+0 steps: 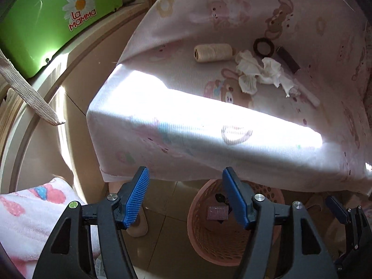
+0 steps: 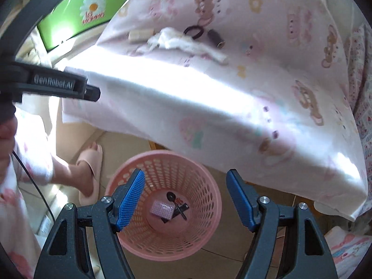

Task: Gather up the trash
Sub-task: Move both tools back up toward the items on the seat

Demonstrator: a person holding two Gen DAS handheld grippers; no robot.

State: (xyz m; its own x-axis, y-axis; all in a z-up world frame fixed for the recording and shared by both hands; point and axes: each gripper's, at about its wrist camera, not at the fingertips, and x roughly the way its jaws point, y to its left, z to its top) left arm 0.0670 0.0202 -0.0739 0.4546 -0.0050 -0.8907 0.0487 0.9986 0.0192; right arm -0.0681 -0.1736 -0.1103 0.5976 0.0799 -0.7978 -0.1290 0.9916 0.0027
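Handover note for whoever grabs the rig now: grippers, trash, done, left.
Left gripper: open, empty, below the table edge.
Right gripper: open, empty, above the pink basket on the floor.
Done: basket already holds a pink block and small dark bits.
Left on the tablecloth: crumpled tissue, thread spool, dark ring, dark cylinder.
Next, probably: the tissue, then drop it in the basket.

green box (image 1: pixel 58 21) | bear-print cloth (image 1: pixel 209 125) | pink slipper (image 2: pixel 89 162) | towel (image 1: pixel 28 211)
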